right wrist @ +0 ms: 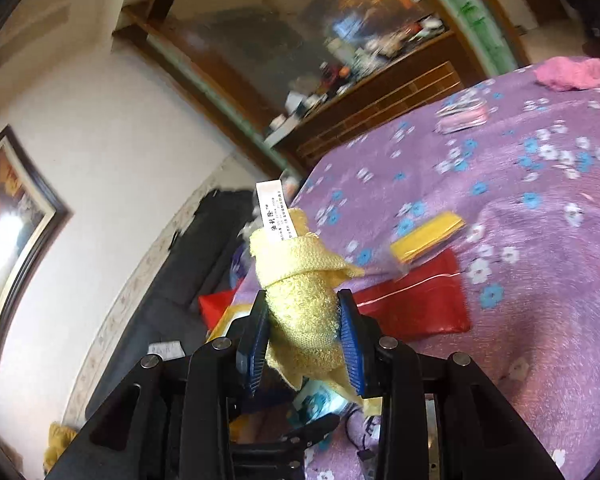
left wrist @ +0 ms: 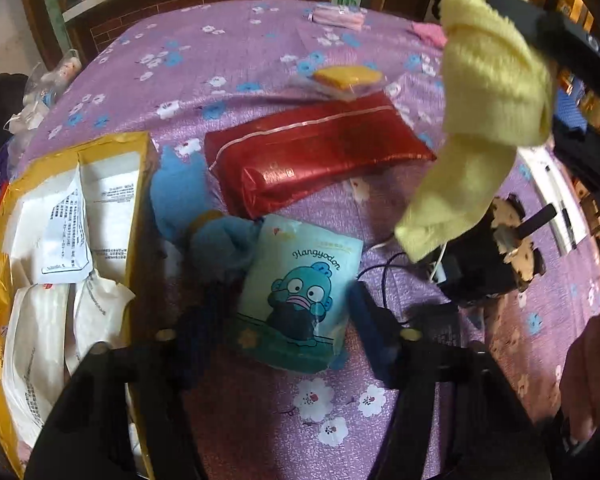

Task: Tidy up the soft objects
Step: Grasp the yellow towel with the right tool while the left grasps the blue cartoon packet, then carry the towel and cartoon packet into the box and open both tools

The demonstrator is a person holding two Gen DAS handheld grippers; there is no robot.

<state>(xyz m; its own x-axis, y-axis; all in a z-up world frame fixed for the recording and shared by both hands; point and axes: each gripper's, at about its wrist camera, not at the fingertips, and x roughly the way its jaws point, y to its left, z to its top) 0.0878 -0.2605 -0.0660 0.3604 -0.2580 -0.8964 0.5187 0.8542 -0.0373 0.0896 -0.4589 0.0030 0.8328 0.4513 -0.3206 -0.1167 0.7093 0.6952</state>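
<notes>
Left wrist view, left to right: yellow cardboard box point(left wrist: 4, 280) at the far left edge of the purple floral bedspread point(left wrist: 260, 52), holding white paper packets point(left wrist: 64, 236). Just right of the box, a blue plush toy point(left wrist: 188, 200), partly under a teal Hangyodon packet point(left wrist: 300, 288). Left gripper point(left wrist: 278, 320) points steeply down over that packet; its blue-padded fingers point(left wrist: 370, 328) stand apart on either side of it, one finger blurred and dark. Jaws partly open; the pads do not appear to press on the packet, so nothing is held. Behind the packet lies a red foil pouch point(left wrist: 316, 156), with a yellow sponge in clear wrap point(left wrist: 346, 76) at its far edge. Further back, a small pink packet point(left wrist: 338, 16). To the right, a yellow towel point(left wrist: 488, 88) hangs in the air, well above the bed. Below it, dark cables and a black item; detail unclear. Right wrist view: right gripper point(right wrist: 304, 336) has its jaws closed partway onto the rolled yellow towel, both blue pads point(right wrist: 350, 332) pressing its sides; a white label point(right wrist: 274, 212) sticks out of the roll's top. Right of it, the red pouch and sponge lie on the bedspread; pink cloth point(right wrist: 568, 74) at the far corner.
</notes>
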